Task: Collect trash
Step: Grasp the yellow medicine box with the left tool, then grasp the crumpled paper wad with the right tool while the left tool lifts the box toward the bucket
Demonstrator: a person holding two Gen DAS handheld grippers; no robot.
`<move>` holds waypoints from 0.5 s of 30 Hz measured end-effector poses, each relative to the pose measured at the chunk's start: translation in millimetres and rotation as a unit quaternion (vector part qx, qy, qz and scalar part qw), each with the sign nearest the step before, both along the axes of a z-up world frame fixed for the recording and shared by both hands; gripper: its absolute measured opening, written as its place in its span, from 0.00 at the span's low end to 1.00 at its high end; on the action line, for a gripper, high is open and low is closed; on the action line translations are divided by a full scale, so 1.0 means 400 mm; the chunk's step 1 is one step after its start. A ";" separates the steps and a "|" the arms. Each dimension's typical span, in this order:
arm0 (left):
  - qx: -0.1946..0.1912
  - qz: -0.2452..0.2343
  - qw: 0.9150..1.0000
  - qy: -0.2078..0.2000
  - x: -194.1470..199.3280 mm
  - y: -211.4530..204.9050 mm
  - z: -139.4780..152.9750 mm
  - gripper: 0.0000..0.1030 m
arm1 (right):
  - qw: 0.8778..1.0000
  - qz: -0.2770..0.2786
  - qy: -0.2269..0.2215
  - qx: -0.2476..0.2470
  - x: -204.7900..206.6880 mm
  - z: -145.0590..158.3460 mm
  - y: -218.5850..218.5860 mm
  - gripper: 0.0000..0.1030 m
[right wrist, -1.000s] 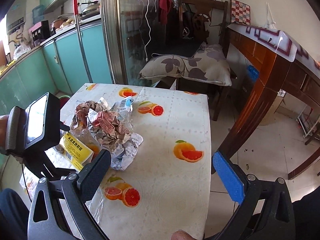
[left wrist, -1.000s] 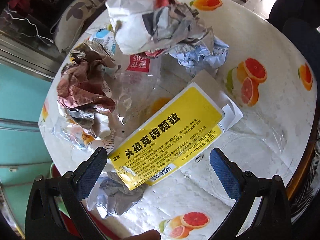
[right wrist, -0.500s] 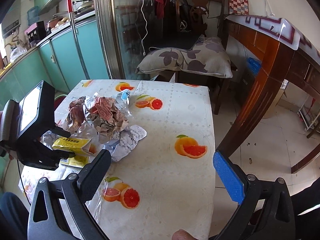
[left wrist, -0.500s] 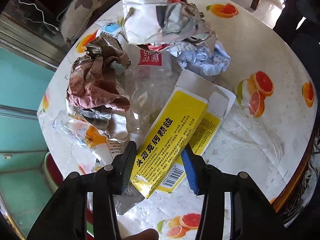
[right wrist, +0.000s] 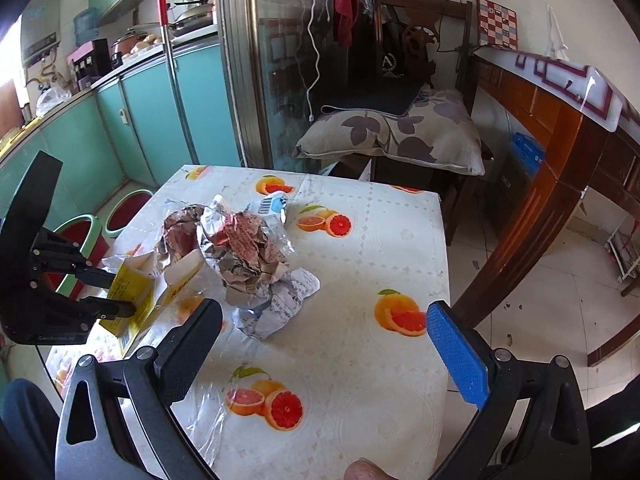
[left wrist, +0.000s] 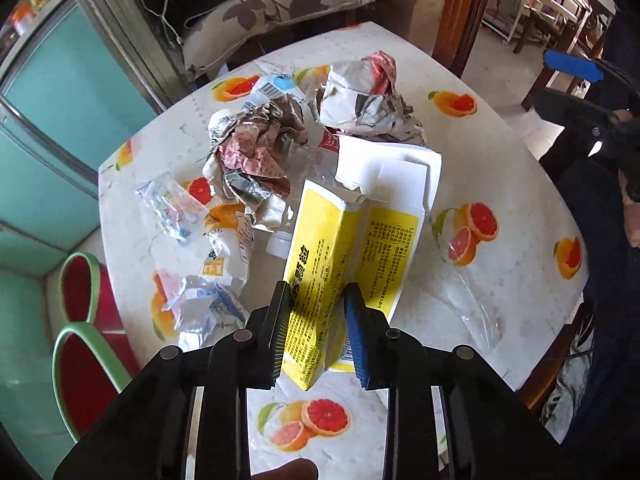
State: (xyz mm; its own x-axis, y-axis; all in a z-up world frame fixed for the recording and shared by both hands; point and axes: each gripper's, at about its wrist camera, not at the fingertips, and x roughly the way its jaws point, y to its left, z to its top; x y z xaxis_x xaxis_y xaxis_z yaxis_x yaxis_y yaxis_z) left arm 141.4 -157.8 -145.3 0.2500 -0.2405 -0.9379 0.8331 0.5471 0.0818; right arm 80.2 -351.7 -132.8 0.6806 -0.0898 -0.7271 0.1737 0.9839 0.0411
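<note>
your left gripper (left wrist: 318, 322) has just closed on the yellow medicine box (left wrist: 320, 240), pads pinching its near end, beside the crumpled paper (left wrist: 256, 152). your right gripper (right wrist: 324, 344) gapes wide, empty.

R gripper (right wrist: 326, 354): jaws wide, nothing btwn, over table (right wrist: 400, 240)
L gripper (right wrist: 120, 292): clamped on yellow box (right wrist: 134, 300), just closed
Crumpled paper (right wrist: 248, 256): mid-table
</note>
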 end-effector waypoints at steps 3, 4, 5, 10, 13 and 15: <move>-0.030 0.040 0.999 -0.006 -0.010 0.040 0.035 0.25 | 1.000 0.027 0.003 -0.006 0.036 -0.002 0.030 0.99; -0.040 0.054 0.998 -0.011 -0.015 0.055 0.048 0.25 | 0.999 0.036 0.004 -0.012 0.051 -0.004 0.042 0.99; -0.049 0.066 0.997 -0.013 -0.002 0.071 0.053 0.25 | 0.999 0.044 0.002 -0.018 0.064 -0.006 0.051 0.99; -0.081 0.122 0.989 -0.033 -0.018 0.152 0.103 0.25 | 0.995 0.085 -0.008 -0.052 0.133 -0.024 0.100 0.99; -0.104 0.156 0.982 -0.035 -0.027 0.207 0.122 0.25 | 0.990 0.109 -0.009 -0.084 0.173 -0.045 0.133 0.99; -0.117 0.182 0.975 -0.042 -0.039 0.242 0.131 0.25 | 0.986 0.117 0.000 -0.115 0.203 -0.072 0.154 0.99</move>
State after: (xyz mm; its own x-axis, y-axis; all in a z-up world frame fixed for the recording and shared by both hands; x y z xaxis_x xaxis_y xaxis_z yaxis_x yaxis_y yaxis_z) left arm 125.9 -61.0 -92.8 0.4326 -0.3273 -0.8401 0.5765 0.8168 -0.0214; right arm 161.3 -290.1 -161.6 0.7017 -0.0930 -0.7064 -0.0594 0.9804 -0.1881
